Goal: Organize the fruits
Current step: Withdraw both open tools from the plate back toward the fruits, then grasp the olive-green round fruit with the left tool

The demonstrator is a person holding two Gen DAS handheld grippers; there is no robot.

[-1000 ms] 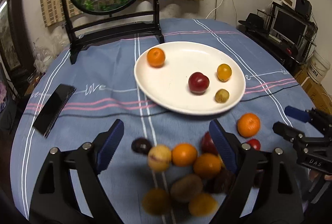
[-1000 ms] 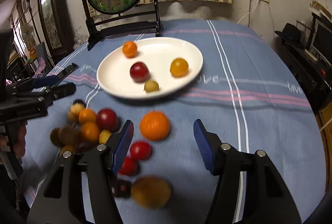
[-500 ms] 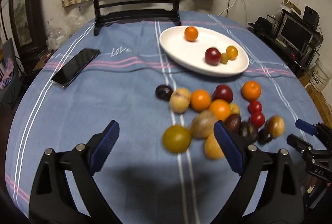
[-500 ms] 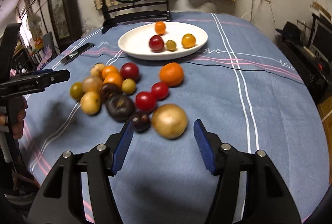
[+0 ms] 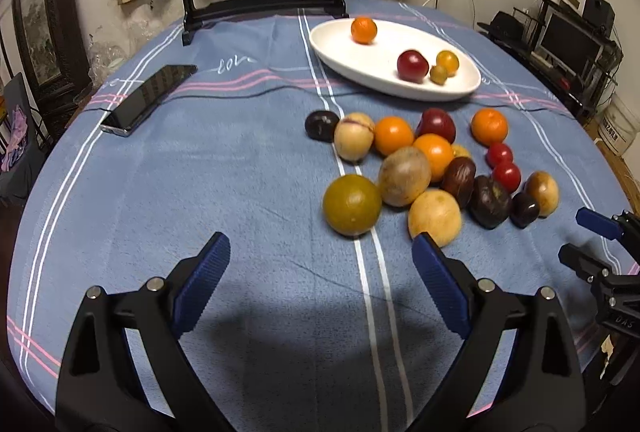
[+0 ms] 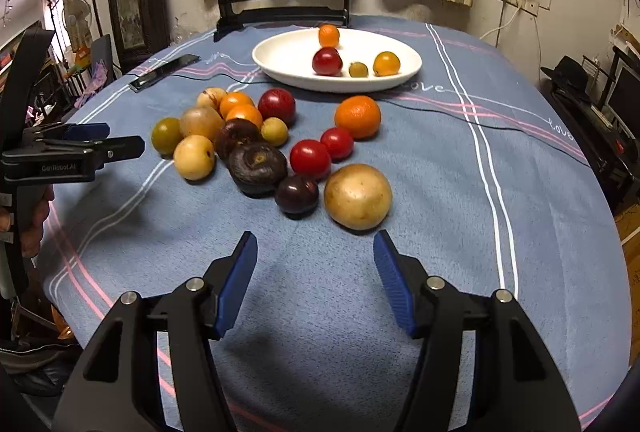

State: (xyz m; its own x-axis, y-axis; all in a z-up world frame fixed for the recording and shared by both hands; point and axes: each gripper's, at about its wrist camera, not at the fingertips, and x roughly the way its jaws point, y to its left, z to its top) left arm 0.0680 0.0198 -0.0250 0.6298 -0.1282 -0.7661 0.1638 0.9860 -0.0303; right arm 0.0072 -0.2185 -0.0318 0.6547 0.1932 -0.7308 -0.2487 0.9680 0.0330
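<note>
Evidently both claws, left claw [image 5: 321,272] and right claw [image 6: 315,266], gape empty near four fruits on one plate [image 6: 280,66].

Pulled back from the white plate [image 5: 400,88] and the fruit pile [image 5: 424,168] since a second ago; both grippers now over bare cloth short of the pile. Left gripper [image 5: 320,268] spread wider than before, nothing between its pads.
</note>
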